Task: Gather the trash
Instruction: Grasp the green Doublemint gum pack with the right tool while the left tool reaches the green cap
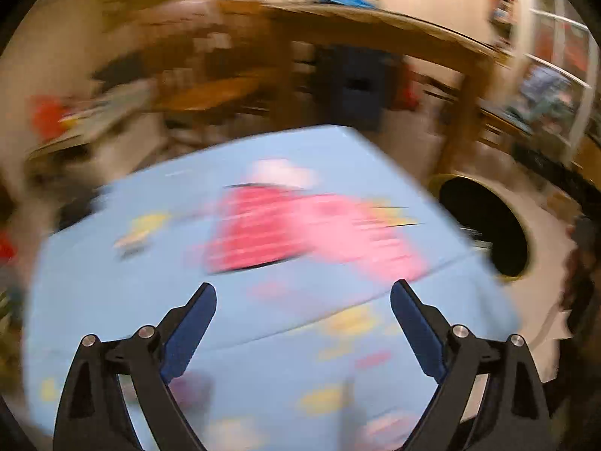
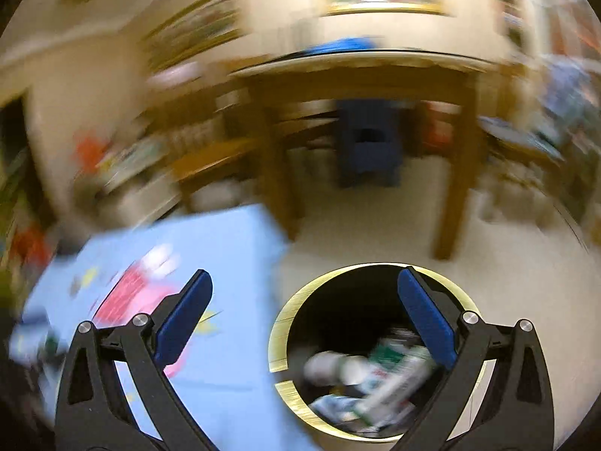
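Observation:
Both views are smeared by motion. My left gripper (image 1: 304, 285) is open with nothing between its blue pads, over a low table under a light blue cloth (image 1: 112, 300) printed with a pink cartoon figure. A black trash bin with a gold rim (image 1: 484, 225) stands on the floor to the table's right. My right gripper (image 2: 305, 270) is also open and empty, above that bin (image 2: 278, 353). Inside the bin lie a white cup (image 2: 330, 368), a green and white carton (image 2: 390, 376) and other scraps. I cannot make out any loose trash on the cloth (image 2: 233, 248).
A tall wooden table (image 2: 357, 75) stands behind on pale floor, with a dark blue chair (image 2: 368, 150) under it. Shelves with clutter line the left and right walls. A blurred dark and white shape (image 2: 33, 338) sits at the cloth's near left edge.

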Motion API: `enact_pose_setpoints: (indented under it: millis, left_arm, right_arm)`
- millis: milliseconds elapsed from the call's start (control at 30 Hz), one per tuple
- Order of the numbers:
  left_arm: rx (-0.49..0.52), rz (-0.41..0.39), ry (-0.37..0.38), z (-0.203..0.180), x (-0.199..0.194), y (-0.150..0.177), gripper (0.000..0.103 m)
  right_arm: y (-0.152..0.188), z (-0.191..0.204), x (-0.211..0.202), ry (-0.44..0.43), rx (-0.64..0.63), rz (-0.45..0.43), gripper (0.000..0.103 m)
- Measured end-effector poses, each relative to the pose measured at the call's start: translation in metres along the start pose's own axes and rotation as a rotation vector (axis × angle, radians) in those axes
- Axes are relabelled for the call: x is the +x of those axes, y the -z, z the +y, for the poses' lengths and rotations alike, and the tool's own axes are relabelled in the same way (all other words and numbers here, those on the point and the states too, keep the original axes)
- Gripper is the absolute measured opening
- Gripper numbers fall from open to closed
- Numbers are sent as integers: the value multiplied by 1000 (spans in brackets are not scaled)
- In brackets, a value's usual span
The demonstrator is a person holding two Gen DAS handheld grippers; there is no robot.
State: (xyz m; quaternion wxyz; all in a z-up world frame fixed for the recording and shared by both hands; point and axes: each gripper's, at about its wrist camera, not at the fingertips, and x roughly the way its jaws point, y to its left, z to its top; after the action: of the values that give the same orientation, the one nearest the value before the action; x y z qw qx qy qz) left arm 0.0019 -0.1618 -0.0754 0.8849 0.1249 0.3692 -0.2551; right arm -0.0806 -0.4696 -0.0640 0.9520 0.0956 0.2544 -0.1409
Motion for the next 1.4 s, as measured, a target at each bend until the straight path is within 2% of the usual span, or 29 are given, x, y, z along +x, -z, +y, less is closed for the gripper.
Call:
enact_pose_setpoints:
  millis: [67,167,267,333,367,467,600,700,767,833,900,933,1000,1033,1133,1167,1233,1333,1400]
  left_arm:
    - [-62,-40,-140,60,-20,21,96]
    - [-129,-56,-320,128,-38,49,96]
    - [-182,-44,-398,174,-46,67,96]
    - [-266,-72,-300,192,-56,70,96]
    - [-264,-91,-279,194,-59,70,96]
    - [-218,-92,-278,183,-58,68,96]
    - [-222,-98,-218,187,-61,71,96]
    - [-269,-90,-181,201,-61,75,96]
    - [-301,-95,-161,207,-61,76,96]
    - [-308,-99,-164,208,-61,78,96]
    - [-307,-105,-161,207,-62,79,96]
    - [-306,-109,-163,207,-62,78,96]
    - [-311,-113,-161,206,-62,77,96]
    - [-316,-111,-153,207,-61,77,96]
    - [-320,-98,-146,207,-58,77,96]
    - [-318,-99,-150,207,-58,77,96]
    - [-315,-115,-173,208,-64,79,96]
    - [-341,-138,-190,215,-71,81,96]
    - [-367,-154,-199,221,-75,82,96]
  right_arm:
    - [7,40,12,-93,-111,52,98]
    - [28,121,28,-246,-288,172,96]
    - [51,202,26,-403,-395,238,93]
    - [66,250,21,-444,-457,263,89]
    - [72,272,20,-475,-485,274,87]
    - [81,325,23,-527,-562,294,84]
    - [82,354,40,-641,-611,380,80]
    - [91,375,64,-633,-730,455,68]
    - [98,380,75,-632,-752,516,61]
    - [99,382,75,-601,-726,515,63]
    - [93,377,72,-533,-621,506,81]
    - [91,368,68,-475,-517,491,96]
    - [95,358,58,-467,-396,476,98]
    - [99,360,54,-457,-424,460,96]
    - [108,375,48,-355,-608,399,96]
    - [103,371,47,-351,-576,412,96]
    - [87,351,51,-366,-423,486,97]
    - [76,315,53,-391,-60,583,97]
    - [83,310,47,-377,52,597,97]
